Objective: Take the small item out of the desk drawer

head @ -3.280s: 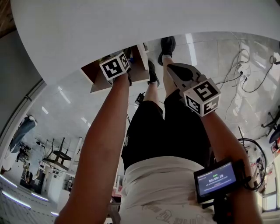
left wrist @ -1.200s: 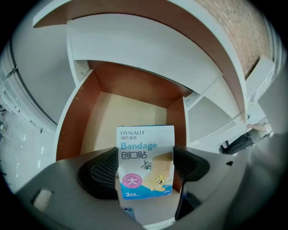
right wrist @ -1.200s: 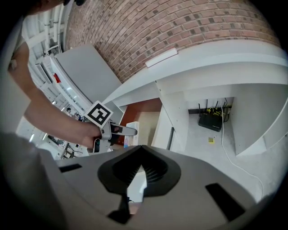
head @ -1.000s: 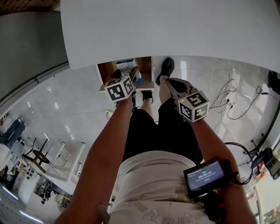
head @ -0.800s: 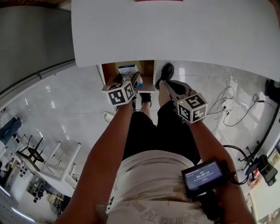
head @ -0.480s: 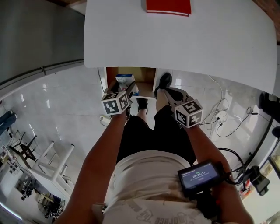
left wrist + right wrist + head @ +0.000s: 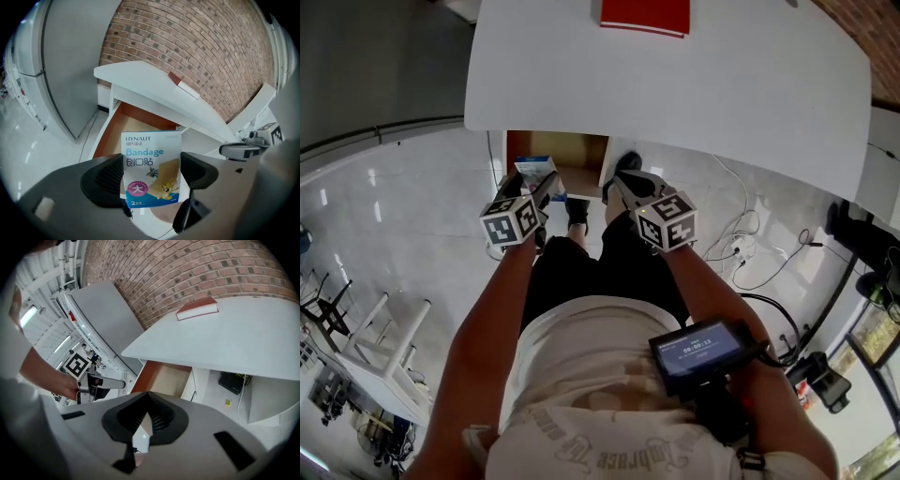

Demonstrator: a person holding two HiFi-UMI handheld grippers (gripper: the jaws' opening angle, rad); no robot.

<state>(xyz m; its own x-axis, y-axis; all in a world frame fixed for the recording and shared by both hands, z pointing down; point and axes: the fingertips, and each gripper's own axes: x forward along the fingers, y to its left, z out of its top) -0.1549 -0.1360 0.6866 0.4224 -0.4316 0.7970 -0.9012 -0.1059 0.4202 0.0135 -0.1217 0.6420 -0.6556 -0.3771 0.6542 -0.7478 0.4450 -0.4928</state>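
**Item 1: bandage box** [image 7: 151,166]. Small flat carton, white and blue, printed "HYNAUT Bandage", cartoon figures on the lower half. Held upright, printed face toward the left gripper's camera. Positioned just in front of the drawer's open mouth. In the head view, seen over the drawer's front left corner.

**Item 2: left gripper** [image 7: 152,171]. Pinching the bandage box by its two side edges, one dark ribbed pad against each edge. Marker cube [image 7: 511,220] on the near end, well on the person's side of the drawer front.

**Item 3: right gripper** [image 7: 143,420]. Jaws pressed together, nothing between them. Held level with the left gripper, off the drawer's right front corner, tips pointing toward the drawer.

**Item 4: drawer** [image 7: 577,150]. Pulled out from under the desk, wood-coloured floor and sides, white front edge.

**Item 5: desk** [image 7: 694,89]. White top, directly above the drawer.

**Item 6: red book** [image 7: 644,16]. Lying flat on the desk top, at the edge far from the drawer front.

**Item 7: brick wall** [image 7: 197,47]. Behind the desk, beyond the drawer.

**Item 8: screen device** [image 7: 698,344]. Strapped to the person's right forearm, display lit, well back from the drawer.

**Item 9: cables** [image 7: 741,253]. Loose on the pale floor, to the right of the drawer.
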